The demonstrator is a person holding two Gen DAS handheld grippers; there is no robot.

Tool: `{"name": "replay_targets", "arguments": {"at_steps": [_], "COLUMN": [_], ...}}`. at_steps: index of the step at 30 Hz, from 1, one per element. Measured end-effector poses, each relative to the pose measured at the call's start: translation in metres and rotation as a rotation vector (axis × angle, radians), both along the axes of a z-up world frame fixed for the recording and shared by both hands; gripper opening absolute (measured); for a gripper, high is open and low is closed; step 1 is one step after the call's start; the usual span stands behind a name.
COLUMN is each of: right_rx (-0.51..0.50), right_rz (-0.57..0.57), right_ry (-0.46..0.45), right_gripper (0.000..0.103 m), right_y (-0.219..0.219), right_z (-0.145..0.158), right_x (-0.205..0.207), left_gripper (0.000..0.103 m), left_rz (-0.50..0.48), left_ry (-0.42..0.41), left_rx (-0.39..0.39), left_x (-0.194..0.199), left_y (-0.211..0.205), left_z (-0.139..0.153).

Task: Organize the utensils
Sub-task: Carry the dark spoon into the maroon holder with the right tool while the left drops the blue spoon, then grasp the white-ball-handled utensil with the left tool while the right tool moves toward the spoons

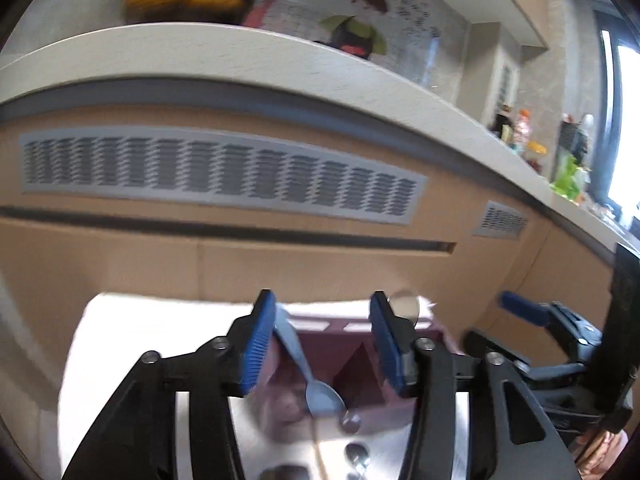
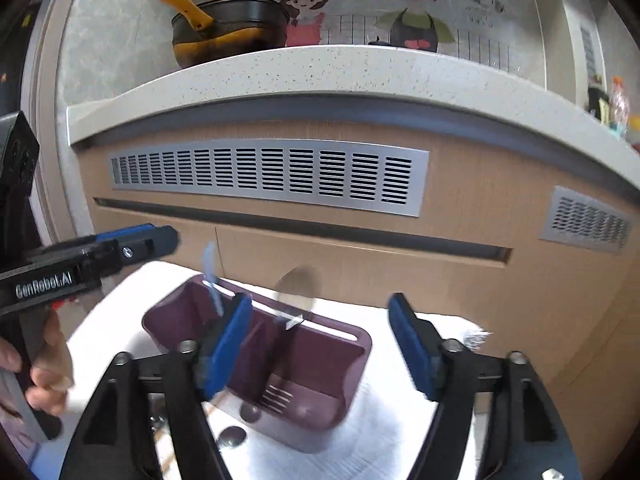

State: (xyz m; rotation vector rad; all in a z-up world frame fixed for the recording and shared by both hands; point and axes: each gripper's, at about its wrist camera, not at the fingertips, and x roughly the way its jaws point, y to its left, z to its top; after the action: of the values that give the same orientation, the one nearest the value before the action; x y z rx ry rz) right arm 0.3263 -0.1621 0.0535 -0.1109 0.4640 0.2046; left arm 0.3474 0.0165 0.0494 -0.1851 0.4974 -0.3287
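Note:
A purple utensil holder with compartments stands on a white cloth; it also shows in the left wrist view. A metal spoon stands bowl-down in its left compartment, handle up. A second spoon stands with its bowl up at the holder's far wall, also seen in the left wrist view. My left gripper is open just above the holder, the first spoon loose between its fingers. My right gripper is open and empty over the holder.
More spoon bowls lie on the cloth near the holder's front. A wooden cabinet front with a metal vent rises behind, under a white counter carrying a yellow-handled pot. The other gripper shows at right.

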Motion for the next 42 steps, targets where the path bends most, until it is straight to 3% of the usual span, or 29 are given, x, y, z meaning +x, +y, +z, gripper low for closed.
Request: {"name": "replay_targets", "arguments": {"at_steps": [3,7,13,17,19,21,24,27,30,35,40,42], "right_rx": [-0.03,-0.121,-0.178,-0.156,-0.131,-0.14,-0.13,-0.135,-0.154,-0.101,-0.053,-0.052], "right_rz": [0.01,-0.009,0.018,0.145,0.219,0.234,0.254,0.263,0.252,0.251,0.256,0.244], "right_ry": [0.0,0.031,0.157,0.208,0.268,0.316,0.374,0.369,0.354,0.414,0.45,0.452], "right_gripper": [0.103,0.103,0.103,0.102,0.097,0.073,0.051,0.043,0.043,0.042,0.042,0.038], "right_y": [0.002,0.018,0.039,0.049,0.054,0.059,0.063,0.066,0.067,0.063,0.05,0.046], "right_z": [-0.005,-0.022,-0.06,-0.08,-0.088,-0.098,-0.106,-0.106,-0.106,-0.112,-0.115,-0.117], "right_x": [-0.016,-0.037,-0.058,-0.077,-0.08,-0.082,-0.086,-0.093,-0.096,-0.086,-0.09,-0.093], "left_gripper": [0.067,0.072,0.075,0.076,0.076,0.076,0.076,0.076,0.076,0.076,0.076,0.074], "left_rz": [0.07,0.117,0.191,0.23,0.224,0.207,0.204,0.172,0.095,0.008,-0.011,-0.036], "left_ry": [0.055,0.153,0.27,0.32,0.351,0.375,0.377,0.362,0.338,0.401,0.416,0.402], "left_rx": [0.021,0.027,0.032,0.015,-0.005,-0.009,0.005,-0.014,-0.019,-0.073,-0.026,0.002], "left_x": [-0.02,-0.048,-0.094,-0.119,-0.127,-0.132,-0.139,-0.143,-0.144,-0.142,-0.139,-0.138], "left_y": [0.013,0.031,0.057,0.078,0.084,0.086,0.087,0.085,0.073,0.057,0.041,0.028], "left_z": [-0.012,-0.038,-0.08,-0.098,-0.106,-0.112,-0.114,-0.112,-0.108,-0.113,-0.113,-0.11]}}
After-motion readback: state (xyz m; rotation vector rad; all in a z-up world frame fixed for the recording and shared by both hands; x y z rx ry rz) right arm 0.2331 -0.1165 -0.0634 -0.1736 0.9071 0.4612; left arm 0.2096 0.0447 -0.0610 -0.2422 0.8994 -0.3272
